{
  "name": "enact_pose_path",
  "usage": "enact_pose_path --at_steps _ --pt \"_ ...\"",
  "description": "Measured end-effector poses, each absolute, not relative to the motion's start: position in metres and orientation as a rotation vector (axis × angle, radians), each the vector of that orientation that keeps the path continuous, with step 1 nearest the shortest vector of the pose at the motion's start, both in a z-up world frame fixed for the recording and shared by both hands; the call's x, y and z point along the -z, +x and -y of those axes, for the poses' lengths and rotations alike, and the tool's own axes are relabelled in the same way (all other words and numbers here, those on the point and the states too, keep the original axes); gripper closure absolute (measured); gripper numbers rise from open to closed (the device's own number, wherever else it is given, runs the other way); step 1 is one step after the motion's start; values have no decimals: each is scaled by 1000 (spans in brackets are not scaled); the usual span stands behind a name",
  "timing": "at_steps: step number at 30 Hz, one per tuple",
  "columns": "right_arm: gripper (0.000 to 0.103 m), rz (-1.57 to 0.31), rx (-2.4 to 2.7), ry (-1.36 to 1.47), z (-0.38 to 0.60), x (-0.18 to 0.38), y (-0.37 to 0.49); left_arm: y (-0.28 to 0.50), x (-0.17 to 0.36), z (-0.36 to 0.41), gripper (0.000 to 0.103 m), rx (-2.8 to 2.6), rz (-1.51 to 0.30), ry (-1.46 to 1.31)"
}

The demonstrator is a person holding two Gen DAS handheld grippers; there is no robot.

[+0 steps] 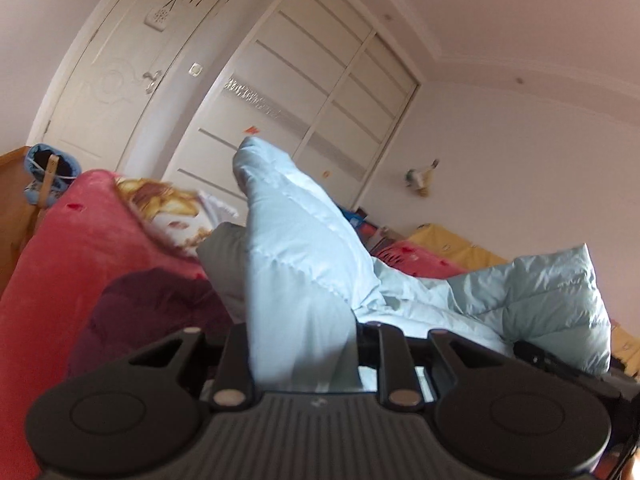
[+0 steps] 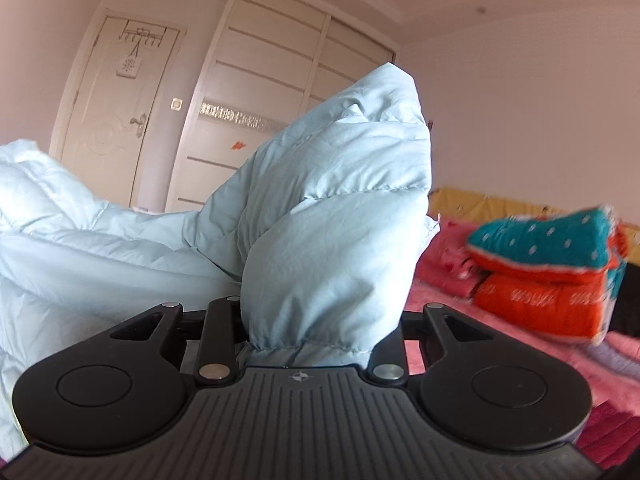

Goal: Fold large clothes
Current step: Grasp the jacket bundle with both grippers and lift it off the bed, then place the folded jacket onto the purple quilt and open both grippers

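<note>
Where jacket bunches, fingertips hidden.

Both views I watched were bright with soft daylight, no hard shadows. The fisheye bent the door and wardrobe into curves, and the corners went dark. The folded blankets smeared with motion blur; the pale jacket looked soft.

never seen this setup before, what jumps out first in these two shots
The pale blue puffer jacket fills the middle of both views, bunched up and rising in a peak before the white wardrobe. Each gripper has a fold of it clamped in its jaws: the left gripper and the right gripper. At the right of the right wrist view, a folded teal and orange quilt sits on the pink bedspread.
</note>
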State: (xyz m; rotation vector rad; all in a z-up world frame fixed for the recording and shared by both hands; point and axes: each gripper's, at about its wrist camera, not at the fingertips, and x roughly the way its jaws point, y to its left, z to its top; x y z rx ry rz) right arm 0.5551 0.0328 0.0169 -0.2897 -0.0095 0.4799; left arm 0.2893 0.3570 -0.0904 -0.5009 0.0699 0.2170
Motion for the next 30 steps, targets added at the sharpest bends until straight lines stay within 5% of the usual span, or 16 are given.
enact_pose_path --at_steps 8,13,30 --pt "38 -122 -398 -314 -47 26 599 304 127 -372 46 -270 -145 -495" --pt "0 -169 -362 -262 -57 25 586 302 125 -364 36 -300 -157 -488" --pt "0 -104 -310 -21 11 -58 515 263 59 -346 33 -401 -55 -416"
